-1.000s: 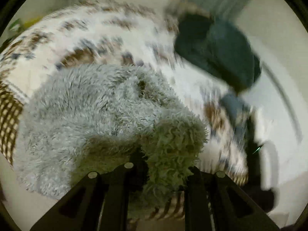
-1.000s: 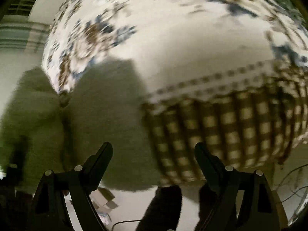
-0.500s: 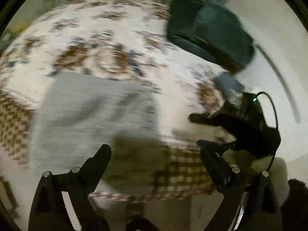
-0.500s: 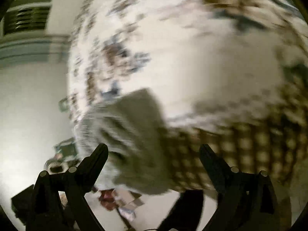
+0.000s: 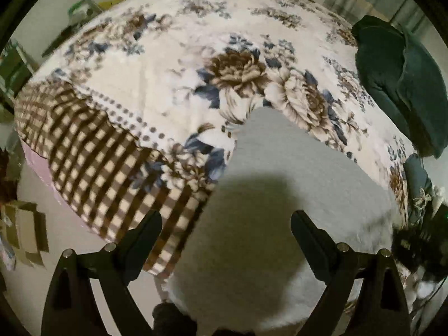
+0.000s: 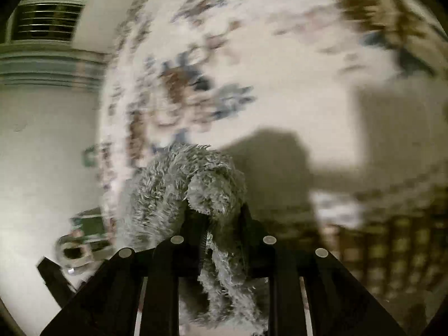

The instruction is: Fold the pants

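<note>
The fluffy grey pants lie on the flowered bed cover, reaching over its near edge. My left gripper is open and empty, hovering above the pants' near part. My right gripper is shut on a bunched edge of the pants, and fabric hangs down between its fingers. In the left wrist view the right gripper shows only as a dark blur at the pants' right edge.
The bed cover is white with brown and blue flowers and a brown checked border. Dark green pillows lie at the far right. Cardboard boxes sit on the floor at left. A window is at upper left.
My left gripper let go of the pants, opened and drew back above them. My right gripper, open before, closed on the pants' edge. The pants now lie flatter on the bed.
</note>
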`<state>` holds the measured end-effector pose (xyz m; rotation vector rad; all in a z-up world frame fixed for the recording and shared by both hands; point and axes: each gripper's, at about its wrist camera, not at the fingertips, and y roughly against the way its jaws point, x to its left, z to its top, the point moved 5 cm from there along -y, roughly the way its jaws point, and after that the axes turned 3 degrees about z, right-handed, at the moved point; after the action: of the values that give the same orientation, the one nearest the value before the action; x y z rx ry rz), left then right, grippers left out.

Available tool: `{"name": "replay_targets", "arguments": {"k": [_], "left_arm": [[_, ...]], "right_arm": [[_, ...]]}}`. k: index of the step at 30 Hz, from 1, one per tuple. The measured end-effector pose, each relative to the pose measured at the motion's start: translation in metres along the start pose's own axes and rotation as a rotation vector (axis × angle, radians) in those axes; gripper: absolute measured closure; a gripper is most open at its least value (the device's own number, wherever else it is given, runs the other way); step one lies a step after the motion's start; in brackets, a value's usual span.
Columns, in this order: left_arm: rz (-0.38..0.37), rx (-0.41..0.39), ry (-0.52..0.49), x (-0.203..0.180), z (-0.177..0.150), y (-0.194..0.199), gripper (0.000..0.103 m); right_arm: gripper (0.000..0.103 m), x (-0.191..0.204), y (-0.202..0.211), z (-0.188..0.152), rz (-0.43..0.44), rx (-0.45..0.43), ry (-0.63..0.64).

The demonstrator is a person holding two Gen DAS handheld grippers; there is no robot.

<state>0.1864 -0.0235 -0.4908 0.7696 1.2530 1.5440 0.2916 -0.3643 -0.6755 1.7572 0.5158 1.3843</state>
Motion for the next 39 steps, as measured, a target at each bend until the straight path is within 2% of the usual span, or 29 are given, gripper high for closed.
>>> {"name": "replay_targets", "arguments": {"k": [1,2,4,5,6,7,8,9,10,11,12,13,15,18,20,22,23,26,28,30,32,34,36,37,38,39], "left_arm": [[-0.002,0.013,-0.004,-0.002,0.000,-0.007,0.009],[-0.004,0.025,-0.012,-0.004,0.001,-0.013,0.009],[-0.001,0.042,-0.026,-0.009,0.000,-0.021,0.009],[-0.005,0.045,-0.035,-0.012,-0.002,-0.022,0.009],[-0.004,0.045,-0.044,-0.014,-0.004,-0.023,0.009],[-0.006,0.047,-0.046,-0.015,-0.004,-0.024,0.009],[-0.010,0.052,-0.046,-0.016,-0.005,-0.026,0.009],[-0.017,0.058,-0.045,-0.017,-0.007,-0.027,0.009],[-0.018,0.061,-0.044,-0.017,-0.009,-0.029,0.009],[-0.014,0.062,-0.046,-0.018,-0.010,-0.030,0.009],[-0.011,0.063,-0.050,-0.018,-0.011,-0.031,0.009],[-0.008,0.065,-0.051,-0.018,-0.012,-0.032,0.009],[-0.004,0.070,-0.050,-0.016,-0.013,-0.034,0.009],[-0.014,0.084,-0.039,-0.012,-0.016,-0.037,0.009],[-0.024,0.094,-0.038,-0.011,-0.018,-0.039,0.009],[-0.037,0.109,-0.042,-0.012,-0.020,-0.042,0.009],[-0.042,0.113,-0.046,-0.013,-0.020,-0.042,0.009],[-0.062,0.137,-0.054,-0.017,-0.020,-0.038,0.009],[-0.089,0.131,-0.050,-0.021,-0.012,-0.028,0.009],[-0.107,0.114,-0.057,-0.025,0.000,-0.021,0.009],[-0.111,0.094,-0.077,-0.031,0.016,-0.020,0.009],[-0.100,0.091,-0.099,-0.036,0.034,-0.030,0.009],[-0.084,0.099,-0.107,-0.037,0.046,-0.044,0.009],[-0.073,0.110,-0.112,-0.038,0.051,-0.054,0.009],[-0.067,0.123,-0.113,-0.038,0.055,-0.061,0.009],[-0.061,0.133,-0.113,-0.037,0.057,-0.067,0.009]], "right_arm": [[0.072,-0.009,-0.006,-0.004,-0.020,0.056,-0.026],[0.072,-0.015,-0.007,-0.008,-0.026,0.080,-0.065],[0.069,-0.016,0.004,-0.011,0.007,0.047,-0.089],[0.064,-0.012,0.016,-0.014,0.028,0.004,-0.078],[0.049,-0.007,0.027,-0.017,0.058,-0.033,-0.064],[0.037,-0.002,0.034,-0.022,0.105,-0.052,-0.058],[0.034,0.003,0.036,-0.028,0.174,-0.049,-0.056],[0.027,0.007,0.029,-0.033,0.222,-0.016,-0.055],[0.021,0.006,0.018,-0.037,0.220,0.027,-0.054],[0.022,0.003,-0.002,-0.044,0.222,0.085,-0.056],[0.023,0.000,-0.014,-0.048,0.217,0.124,-0.071],[0.045,-0.005,-0.023,-0.053,0.200,0.149,-0.095],[0.094,-0.009,-0.020,-0.062,0.192,0.138,-0.119],[0.094,-0.014,0.015,-0.072,0.174,0.088,-0.098],[0.094,-0.028,0.032,-0.083,0.120,0.086,-0.102],[0.094,-0.046,0.027,-0.088,0.067,0.146,-0.127],[0.092,-0.055,0.016,-0.091,0.057,0.204,-0.141],[0.076,-0.055,0.005,-0.088,0.061,0.278,-0.137],[0.056,-0.043,0.016,-0.074,0.098,0.213,-0.104],[0.041,-0.039,0.027,-0.053,0.175,0.108,-0.143],[0.038,-0.044,0.026,-0.034,0.253,0.043,-0.216],[0.033,-0.052,0.010,-0.015,0.282,0.027,-0.282],[0.036,-0.057,-0.014,0.001,0.312,0.034,-0.343],[0.065,-0.054,-0.017,0.008,0.335,-0.008,-0.328],[0.083,-0.050,-0.014,0.014,0.324,-0.048,-0.277],[0.087,-0.043,-0.009,0.018,0.260,-0.085,-0.198]]}}
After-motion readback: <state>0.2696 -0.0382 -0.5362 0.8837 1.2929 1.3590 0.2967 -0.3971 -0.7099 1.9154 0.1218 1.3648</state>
